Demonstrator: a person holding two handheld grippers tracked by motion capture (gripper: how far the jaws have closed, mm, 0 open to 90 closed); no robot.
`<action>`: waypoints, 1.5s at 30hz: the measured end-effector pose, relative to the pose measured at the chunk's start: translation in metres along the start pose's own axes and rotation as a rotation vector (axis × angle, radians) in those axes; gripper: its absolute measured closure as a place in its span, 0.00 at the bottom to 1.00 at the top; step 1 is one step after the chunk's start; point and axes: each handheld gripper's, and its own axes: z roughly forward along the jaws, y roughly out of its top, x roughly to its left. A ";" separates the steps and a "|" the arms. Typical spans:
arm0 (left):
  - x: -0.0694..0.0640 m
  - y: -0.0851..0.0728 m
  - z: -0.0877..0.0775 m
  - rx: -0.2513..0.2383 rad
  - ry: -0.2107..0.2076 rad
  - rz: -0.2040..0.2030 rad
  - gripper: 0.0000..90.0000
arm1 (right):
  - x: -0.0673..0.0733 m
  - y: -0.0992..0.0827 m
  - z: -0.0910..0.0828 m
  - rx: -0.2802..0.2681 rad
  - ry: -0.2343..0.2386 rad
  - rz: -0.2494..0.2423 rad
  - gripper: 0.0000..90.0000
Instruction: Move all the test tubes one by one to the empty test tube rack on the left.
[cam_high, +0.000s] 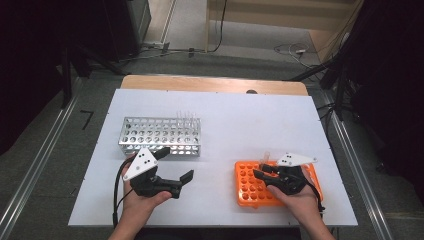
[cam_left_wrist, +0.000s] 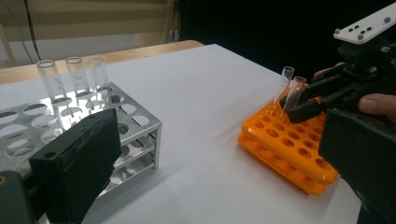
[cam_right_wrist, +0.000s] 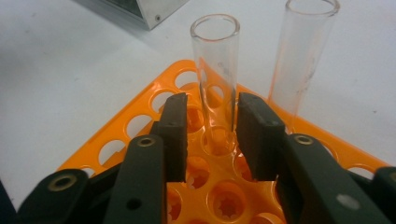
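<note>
An orange tube rack (cam_high: 246, 194) lies at the front right of the white table. Two clear glass tubes stand in its far corner. My right gripper (cam_high: 261, 173) reaches over the rack, and its jaws straddle the nearer tube (cam_right_wrist: 215, 79). A narrow gap shows between the left jaw and the glass, so the gripper (cam_right_wrist: 210, 109) is open. The second tube (cam_right_wrist: 303, 51) stands free just behind. My left gripper (cam_high: 177, 162) is held wide open above the table, between the two racks, with nothing in it. From the left gripper view, the right gripper (cam_left_wrist: 299, 105) sits at the tube (cam_left_wrist: 294, 91).
A metal tube rack (cam_high: 150, 136) stands at mid-left, with three clear tubes (cam_left_wrist: 77, 74) in its far right end. The white table top (cam_high: 225, 120) is bare between the racks. Beyond its far edge lie a wooden strip and floor cables.
</note>
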 end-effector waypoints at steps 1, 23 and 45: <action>0.000 0.000 0.000 -0.002 -0.002 -0.004 0.00 | 0.000 0.000 0.001 0.005 -0.009 -0.006 0.72; -0.005 0.002 0.008 -0.003 -0.015 -0.015 0.00 | 0.006 0.023 -0.025 -0.088 -0.031 -0.073 0.82; -0.021 0.011 0.025 -0.007 -0.091 -0.008 0.00 | 0.040 0.058 -0.001 -0.141 0.143 -0.170 0.82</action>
